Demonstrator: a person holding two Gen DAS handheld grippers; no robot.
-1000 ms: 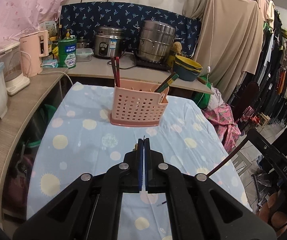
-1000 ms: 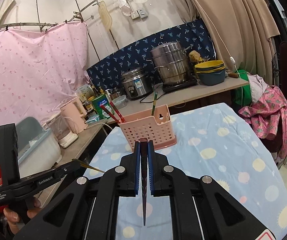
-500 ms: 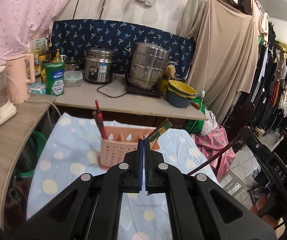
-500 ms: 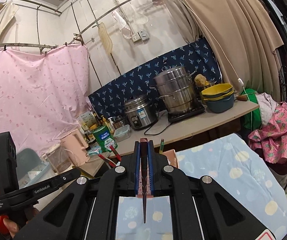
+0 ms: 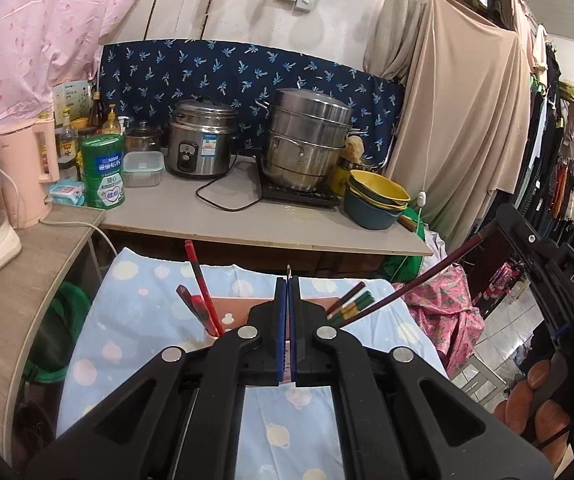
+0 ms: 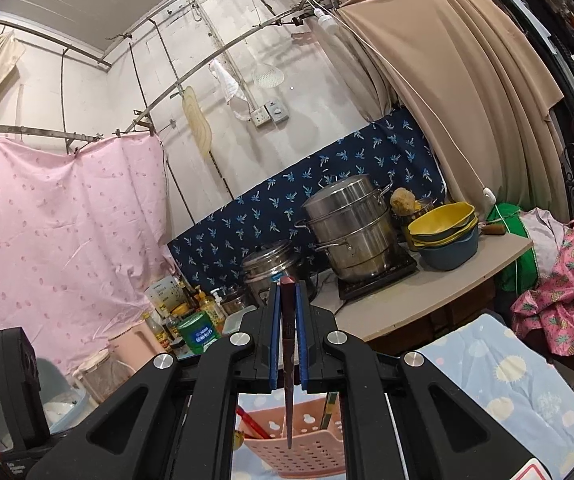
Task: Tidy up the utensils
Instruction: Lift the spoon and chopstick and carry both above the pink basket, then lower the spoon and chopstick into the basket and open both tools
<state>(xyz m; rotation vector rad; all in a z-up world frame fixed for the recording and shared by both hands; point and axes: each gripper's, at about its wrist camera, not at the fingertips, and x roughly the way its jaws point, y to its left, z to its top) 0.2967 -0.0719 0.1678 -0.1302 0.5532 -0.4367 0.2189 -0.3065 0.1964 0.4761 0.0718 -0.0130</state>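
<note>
Pink caddy: plastic, perforated basket [image 6: 299,444] w/ inner dividers, on a blue spotted cloth [image 5: 127,328] over the table; in both views it sits low, partly hidden behind the jaws.
Already in caddy: red chopsticks [image 5: 201,300] lean in left compartment; green-tipped pair [image 5: 351,300] leans out at the right end.
R gripper [image 6: 287,336]: jaws pinched narrow on one dark red-brown chopstick [image 6: 288,380]; stick hangs tip-down btwn the blue pads, blunt end poking just above them. Its tip reads over the caddy's middle section in the R wrist view, clearly above the rim, not inside yet.
L gripper [image 5: 287,320]: jaws fully together; a thin metal tip shows just past the pads, what it belongs to I can't tell.
Cross-view: from the L cam the R tool [image 5: 547,276] shows at far right, w/ the dark stick slanting down toward the caddy.
Step in hand (my read): carry phase, bringing the dark stick over the caddy for drop-in.
Next move needs: line tip up w/ one compartment, lower till tip is below rim, then release. Risk: tip catching a divider or the rim.
</note>
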